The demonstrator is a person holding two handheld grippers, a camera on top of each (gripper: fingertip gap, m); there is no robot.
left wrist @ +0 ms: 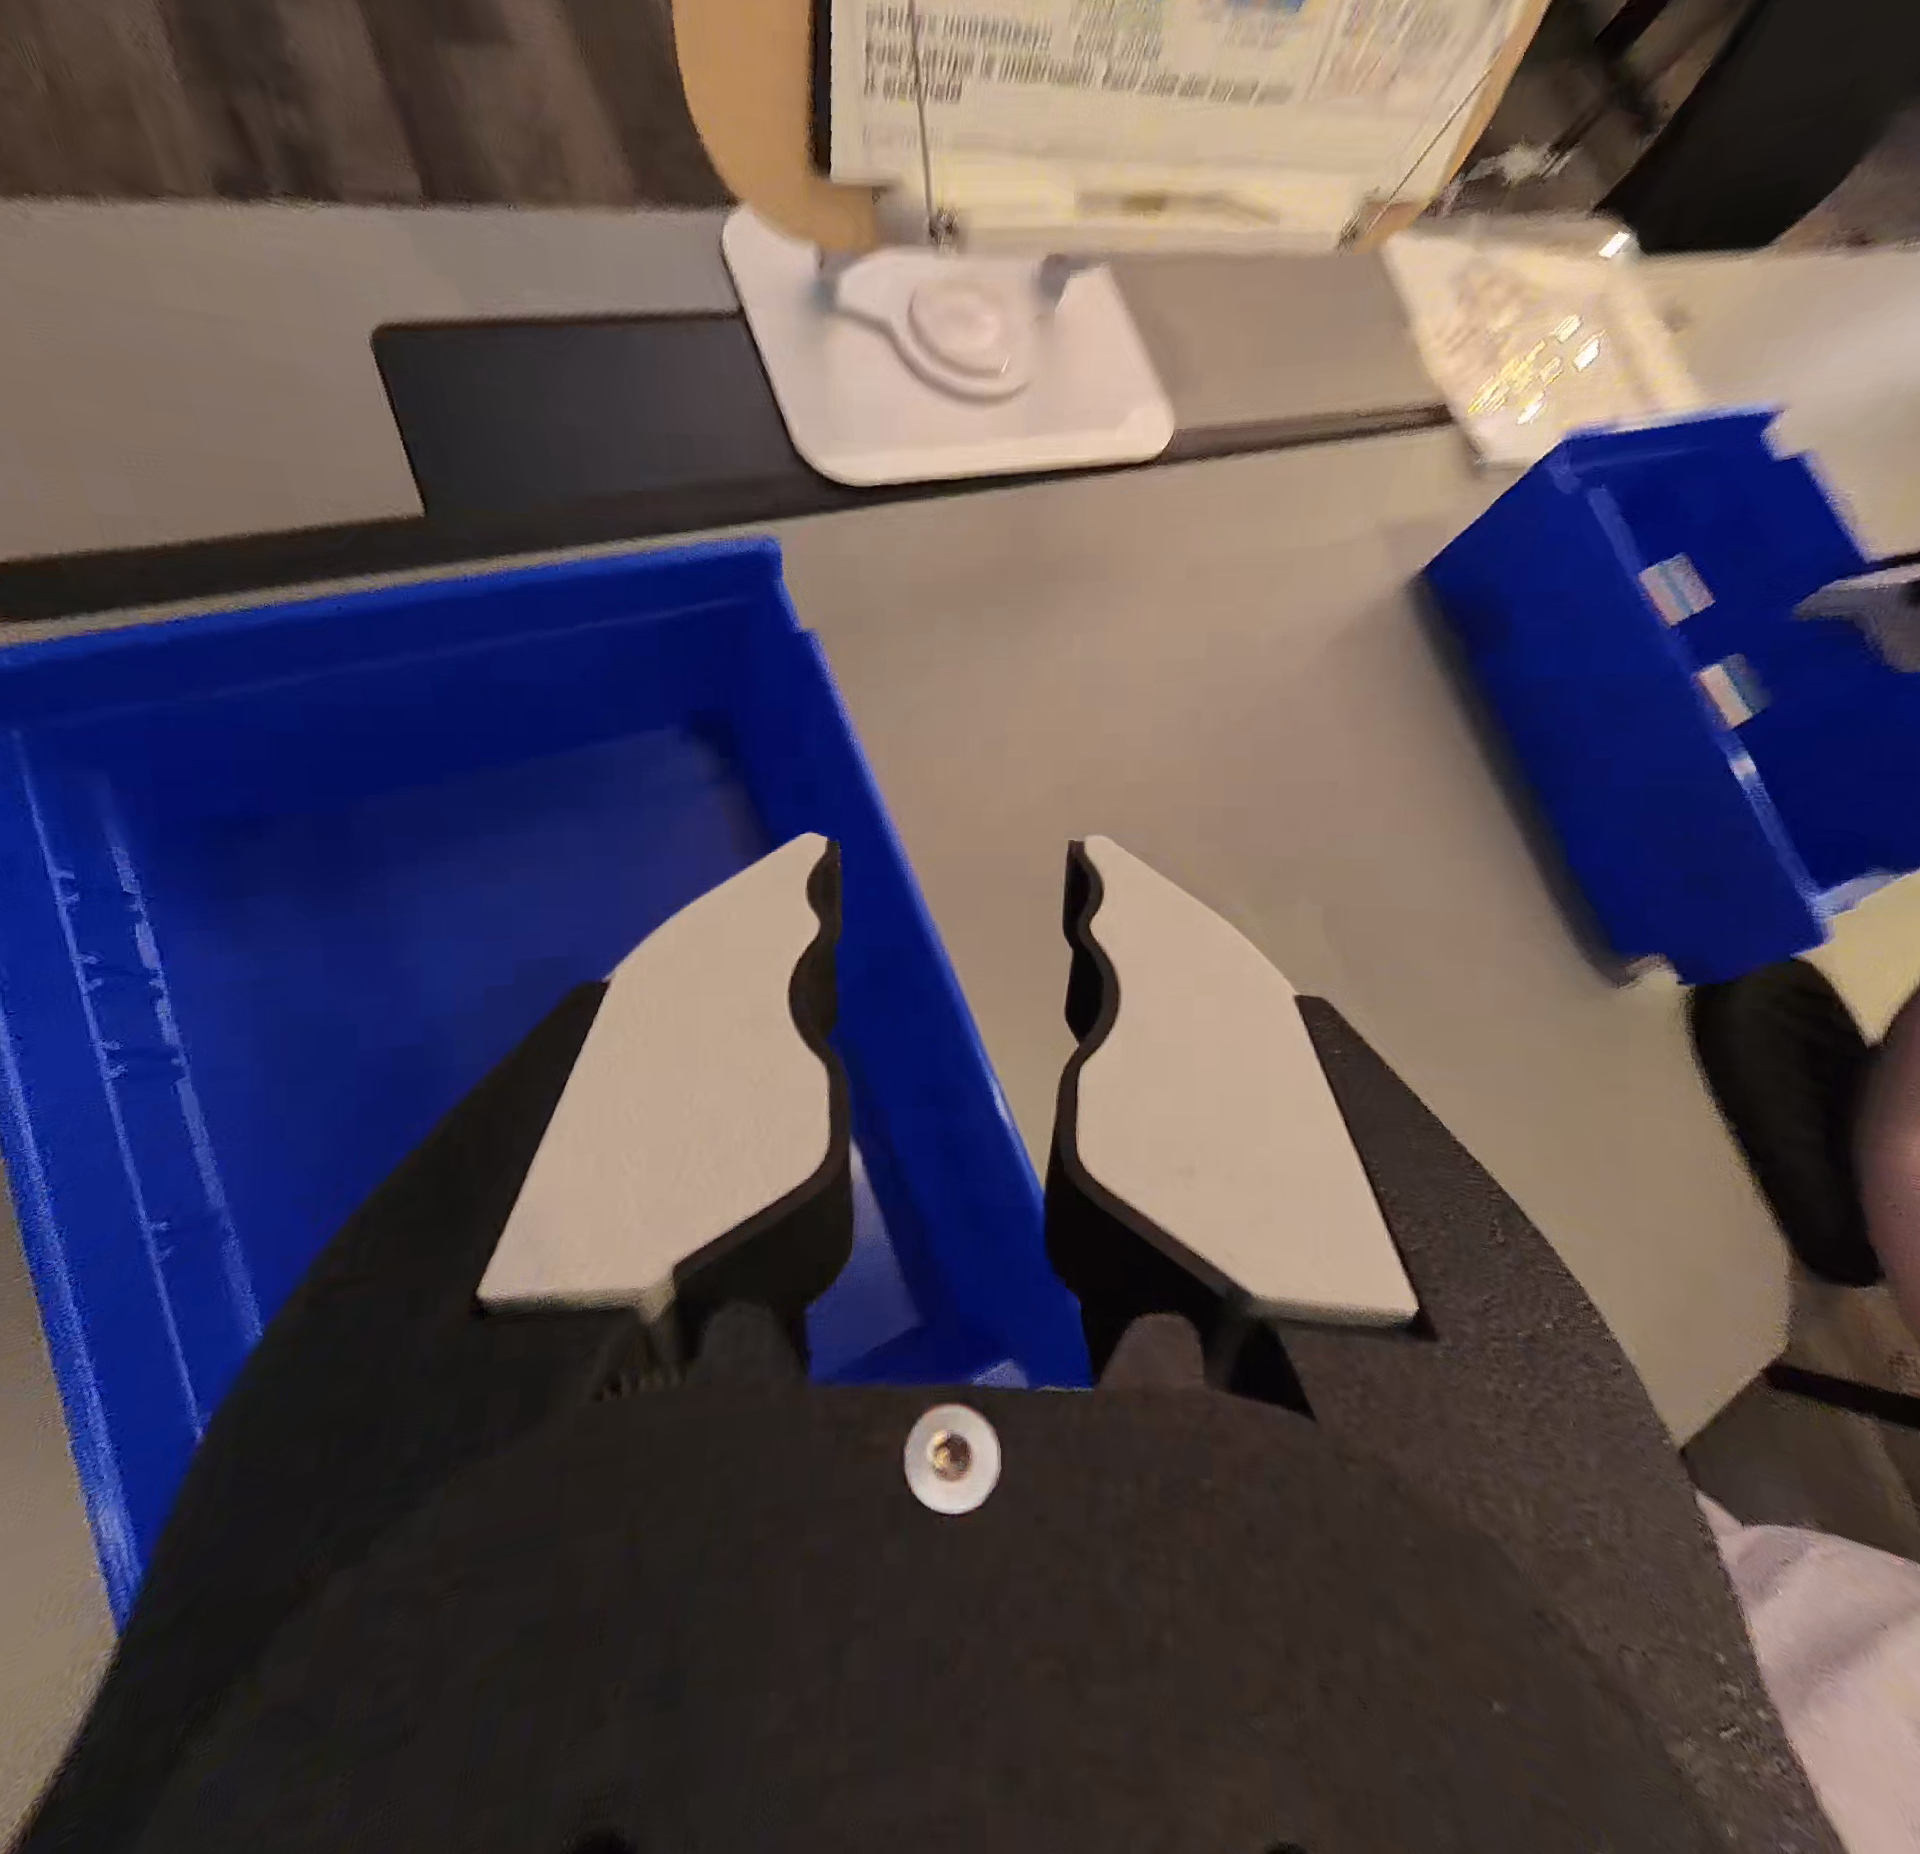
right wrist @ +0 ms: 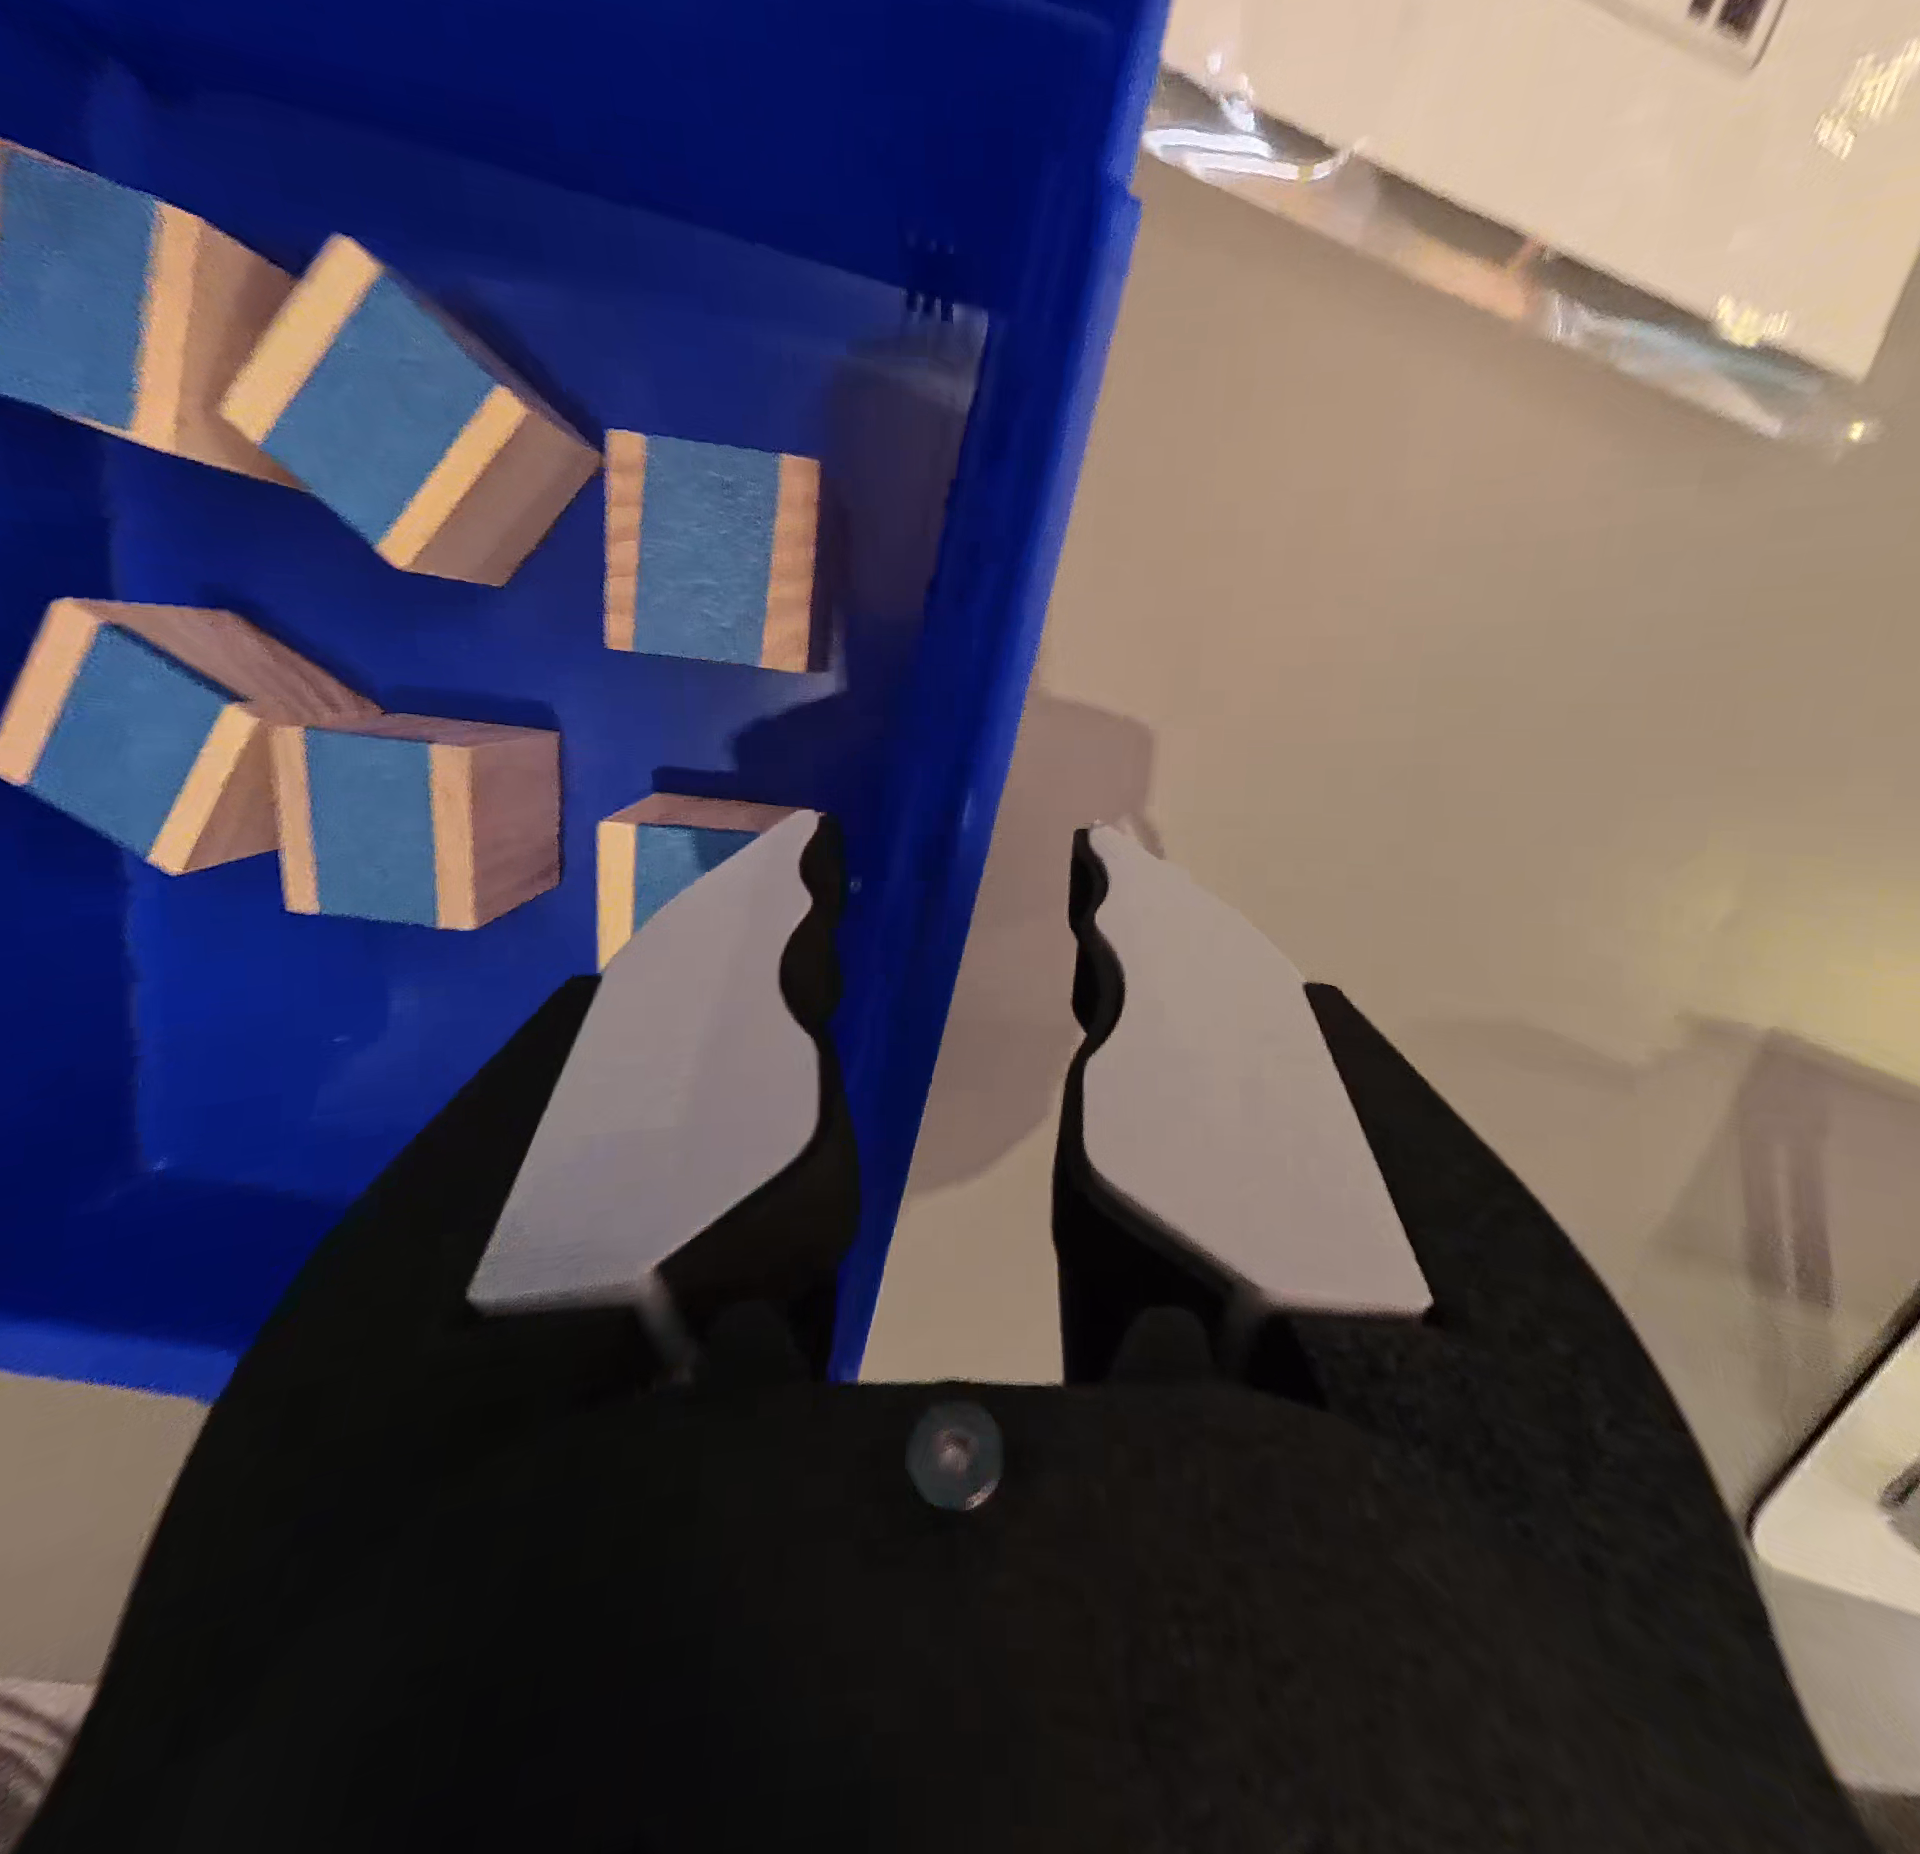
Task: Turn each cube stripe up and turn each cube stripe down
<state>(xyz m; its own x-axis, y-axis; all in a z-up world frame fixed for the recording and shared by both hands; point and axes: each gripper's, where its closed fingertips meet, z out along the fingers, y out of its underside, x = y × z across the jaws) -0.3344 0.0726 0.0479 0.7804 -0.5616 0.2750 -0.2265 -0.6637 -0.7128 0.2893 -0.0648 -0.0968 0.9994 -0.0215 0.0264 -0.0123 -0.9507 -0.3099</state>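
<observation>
Blue stripes are showing on every cube [right wrist: 712,547] visible in the right wrist view: six wooden cubes are lying loose on the floor of the bin [right wrist: 1049,454], some touching or leaning on each other, one partly hidden behind a fingertip. So the stripe-up half seems done for those in sight, and the stripe-down turns are probably still waiting; the frame may be cutting off further cubes at the left.

The right gripper [right wrist: 948,838] is sitting astride the bin's right wall, one finger inside above the cubes and the other outside over the grey table [right wrist: 1455,765]. Its jaws are standing apart and gripping nothing, though the wall is running up between them.

The left gripper [left wrist: 948,848] is likewise straddling the right wall of a second bin [left wrist: 416,641], whose visible floor is holding no cubes. Its jaws are also spread and are not pinching anything. In this view the cube bin is sitting well apart at the right, looking tilted and blurred. A white stand [left wrist: 956,350] is sitting at the back.
</observation>
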